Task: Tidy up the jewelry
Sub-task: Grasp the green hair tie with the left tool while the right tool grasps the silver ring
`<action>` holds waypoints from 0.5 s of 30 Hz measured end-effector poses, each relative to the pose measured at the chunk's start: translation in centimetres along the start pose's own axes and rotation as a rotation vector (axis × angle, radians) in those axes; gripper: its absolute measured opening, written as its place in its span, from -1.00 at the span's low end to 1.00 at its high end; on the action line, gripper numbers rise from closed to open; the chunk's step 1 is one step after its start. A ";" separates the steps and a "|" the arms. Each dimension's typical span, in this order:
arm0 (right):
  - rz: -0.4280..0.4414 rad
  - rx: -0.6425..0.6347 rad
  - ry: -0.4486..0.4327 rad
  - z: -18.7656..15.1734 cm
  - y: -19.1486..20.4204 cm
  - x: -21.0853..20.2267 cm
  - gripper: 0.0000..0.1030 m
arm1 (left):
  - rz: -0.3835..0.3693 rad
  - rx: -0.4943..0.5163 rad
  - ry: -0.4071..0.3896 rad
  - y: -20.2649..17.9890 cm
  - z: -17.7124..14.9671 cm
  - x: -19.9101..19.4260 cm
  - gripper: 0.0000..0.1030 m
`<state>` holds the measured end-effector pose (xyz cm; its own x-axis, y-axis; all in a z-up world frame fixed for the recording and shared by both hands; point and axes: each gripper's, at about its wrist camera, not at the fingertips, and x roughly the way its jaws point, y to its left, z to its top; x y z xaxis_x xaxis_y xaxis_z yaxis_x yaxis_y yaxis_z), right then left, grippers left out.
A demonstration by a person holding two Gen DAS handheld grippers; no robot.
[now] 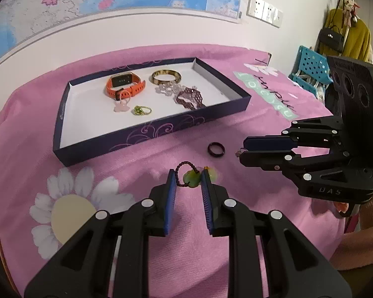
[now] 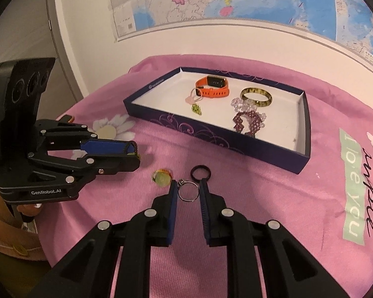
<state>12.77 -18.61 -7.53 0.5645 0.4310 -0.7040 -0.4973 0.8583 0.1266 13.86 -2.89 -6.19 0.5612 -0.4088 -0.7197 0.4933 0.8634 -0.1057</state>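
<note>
Left gripper [image 1: 187,181] fingers clamped on green bead charm [image 1: 192,179] with dark beaded loop, over pink cloth [image 1: 161,260]. Right gripper [image 1: 245,149] at right, fingers nearly shut on small ring [image 1: 238,152]. Black ring [image 1: 216,148] on cloth between them. Navy tray [image 1: 146,134] behind holds orange watch [image 1: 124,84], gold bangle [image 1: 166,76], purple beaded bracelet [image 1: 189,98], green-stone ring [image 1: 141,110].

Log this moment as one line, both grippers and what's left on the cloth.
left gripper: shut on green charm | right gripper: shut on silver ring | black ring: on cloth | box: five-plus pieces
</note>
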 end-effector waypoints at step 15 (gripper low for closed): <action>-0.003 0.025 -0.073 1.2 -0.7 -0.8 -0.69 | 0.028 -0.044 -0.074 1.4 1.4 -1.4 -0.60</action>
<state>13.51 -19.22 -6.20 0.6132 0.4469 -0.6514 -0.4798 0.8658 0.1423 14.71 -1.48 -4.36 0.6227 -0.4039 -0.6701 0.4480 0.8862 -0.1178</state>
